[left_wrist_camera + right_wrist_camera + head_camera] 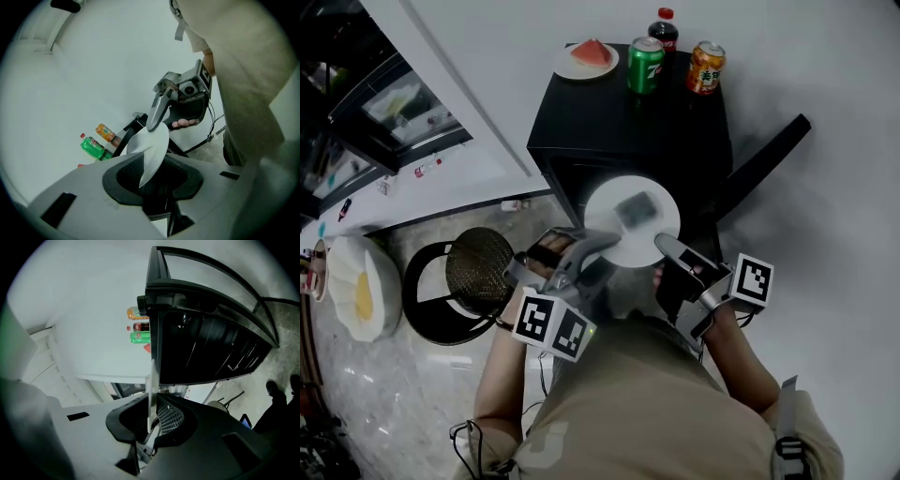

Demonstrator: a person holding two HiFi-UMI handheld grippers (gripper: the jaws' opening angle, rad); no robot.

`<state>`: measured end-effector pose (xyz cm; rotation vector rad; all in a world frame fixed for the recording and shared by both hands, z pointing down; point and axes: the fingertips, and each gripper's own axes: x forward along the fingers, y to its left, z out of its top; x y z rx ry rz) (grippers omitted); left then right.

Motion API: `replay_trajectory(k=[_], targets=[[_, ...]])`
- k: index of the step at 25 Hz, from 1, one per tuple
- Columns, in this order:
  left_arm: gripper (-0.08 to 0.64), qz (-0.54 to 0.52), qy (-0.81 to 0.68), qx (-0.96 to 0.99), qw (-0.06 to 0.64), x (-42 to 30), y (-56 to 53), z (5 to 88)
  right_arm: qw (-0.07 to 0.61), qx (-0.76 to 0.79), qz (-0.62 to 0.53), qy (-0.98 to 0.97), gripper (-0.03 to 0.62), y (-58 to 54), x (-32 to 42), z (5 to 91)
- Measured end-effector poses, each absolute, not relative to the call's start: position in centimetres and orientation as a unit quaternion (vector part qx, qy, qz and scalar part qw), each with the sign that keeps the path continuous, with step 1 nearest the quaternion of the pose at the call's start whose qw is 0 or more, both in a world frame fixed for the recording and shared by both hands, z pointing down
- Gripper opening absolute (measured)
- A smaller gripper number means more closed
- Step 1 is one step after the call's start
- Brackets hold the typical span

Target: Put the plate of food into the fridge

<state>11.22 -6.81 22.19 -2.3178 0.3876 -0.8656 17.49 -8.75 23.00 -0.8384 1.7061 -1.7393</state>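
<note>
Clamping the near-left rim of a white plate, the left gripper has its jaws narrowed onto the edge. The plate, carrying a blurred dark piece of food, spans between both grippers. The right gripper pinches the opposite rim. Just beyond them stands the black fridge, topped with a watermelon slice, green can, cola bottle and orange can.

White wall, marbled grey floor, round black stool.
</note>
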Motion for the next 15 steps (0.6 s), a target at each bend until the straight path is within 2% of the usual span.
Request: replay_trajectory(k=[15], targets=[[0.103, -0.355, 0.155, -0.886, 0.255, 12.4, -4.0, 25.9, 0.271, -0.320, -0.678, 0.604, 0.046, -5.6, 18.8, 27.1]])
